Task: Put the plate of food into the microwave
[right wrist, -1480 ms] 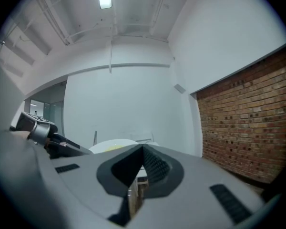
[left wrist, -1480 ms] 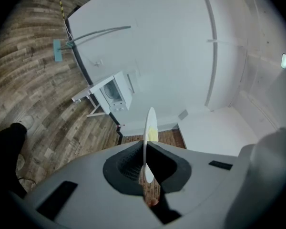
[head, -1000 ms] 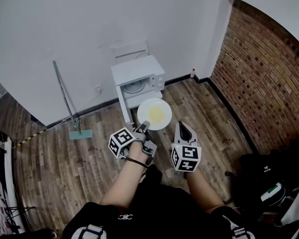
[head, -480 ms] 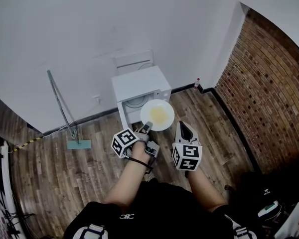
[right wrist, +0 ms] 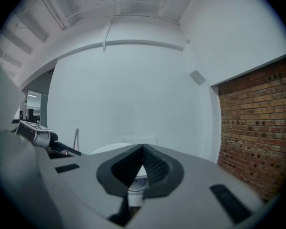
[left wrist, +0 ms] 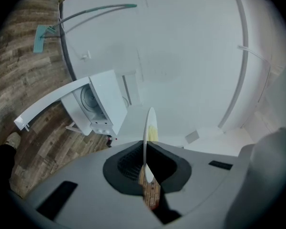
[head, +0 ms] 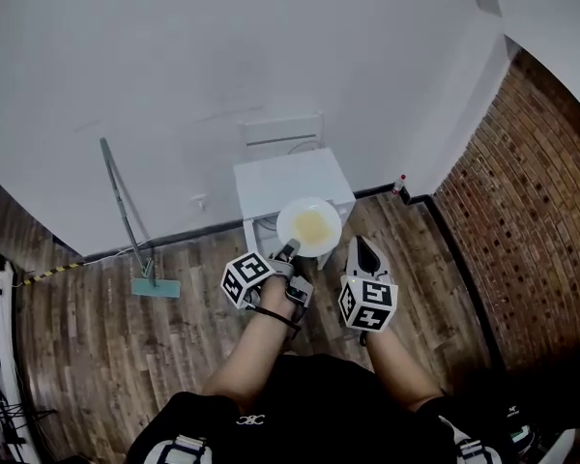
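A white plate [head: 309, 227] with yellow food on it is held level in front of the white microwave [head: 292, 182], which stands low against the wall. My left gripper [head: 289, 251] is shut on the plate's near rim. In the left gripper view the plate [left wrist: 148, 132] shows edge-on between the pads, and the microwave [left wrist: 97, 106] stands ahead with its door [left wrist: 47, 105] swung open. My right gripper [head: 363, 249] hangs just right of the plate, shut and empty, its jaws [right wrist: 143, 151] meeting at the tips.
A long-handled mop [head: 126, 206] leans on the white wall at the left, its green head [head: 156, 287] on the wood floor. A brick wall [head: 532, 220] runs along the right. A small bottle [head: 399, 184] stands in the corner by the skirting.
The person has walked closer to the microwave with the plate. The plate now overlaps the microwave's front in the head view. Both grippers kept their hold and spacing.
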A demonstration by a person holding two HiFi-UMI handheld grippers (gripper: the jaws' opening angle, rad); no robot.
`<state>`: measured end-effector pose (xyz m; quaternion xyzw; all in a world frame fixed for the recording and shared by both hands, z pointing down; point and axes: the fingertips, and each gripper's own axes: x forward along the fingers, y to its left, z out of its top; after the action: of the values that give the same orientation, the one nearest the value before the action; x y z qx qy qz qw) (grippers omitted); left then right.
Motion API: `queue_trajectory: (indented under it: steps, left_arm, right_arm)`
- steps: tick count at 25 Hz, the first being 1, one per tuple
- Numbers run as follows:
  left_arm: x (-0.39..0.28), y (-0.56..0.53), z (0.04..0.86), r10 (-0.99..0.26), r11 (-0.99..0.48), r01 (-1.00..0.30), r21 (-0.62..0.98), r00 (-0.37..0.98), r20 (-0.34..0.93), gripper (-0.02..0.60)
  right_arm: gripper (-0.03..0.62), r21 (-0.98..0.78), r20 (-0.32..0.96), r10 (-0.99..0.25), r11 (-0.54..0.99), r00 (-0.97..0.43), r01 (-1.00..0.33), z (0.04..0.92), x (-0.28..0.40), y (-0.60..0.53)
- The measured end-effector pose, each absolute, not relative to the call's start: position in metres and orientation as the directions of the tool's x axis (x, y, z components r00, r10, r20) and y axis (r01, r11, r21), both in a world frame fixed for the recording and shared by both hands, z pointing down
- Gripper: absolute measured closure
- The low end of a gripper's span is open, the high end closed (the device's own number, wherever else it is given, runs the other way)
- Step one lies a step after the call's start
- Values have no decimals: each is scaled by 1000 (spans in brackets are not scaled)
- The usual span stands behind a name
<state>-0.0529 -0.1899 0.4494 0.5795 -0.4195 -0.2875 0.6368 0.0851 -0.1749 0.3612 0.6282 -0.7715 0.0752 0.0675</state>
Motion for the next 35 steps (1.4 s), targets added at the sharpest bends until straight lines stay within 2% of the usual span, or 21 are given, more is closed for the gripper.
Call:
queue_trajectory:
  steps: [15,21,28,35]
  left_arm:
    - [-69,-228,491,-868,223,-69,972,440,231,572]
    - [-78,-243,485,-916,212,-81,974,331,227,572]
    - [-57,-244,497,-944,255,-65,965,197,263,572]
    - [-25,-247,545,-953,297,5,955,70,296,572]
  right_arm:
    - [588,-44,305,-905,298,-297,-953,402,53,-228]
    - [588,-40,293,-873,396,-390,-917,404,44,-256]
    - [588,-69,289,-804,523,-519,-849,406,55,-295]
    - [588,-89,349,-706,629,-616,-772,451,79,-331]
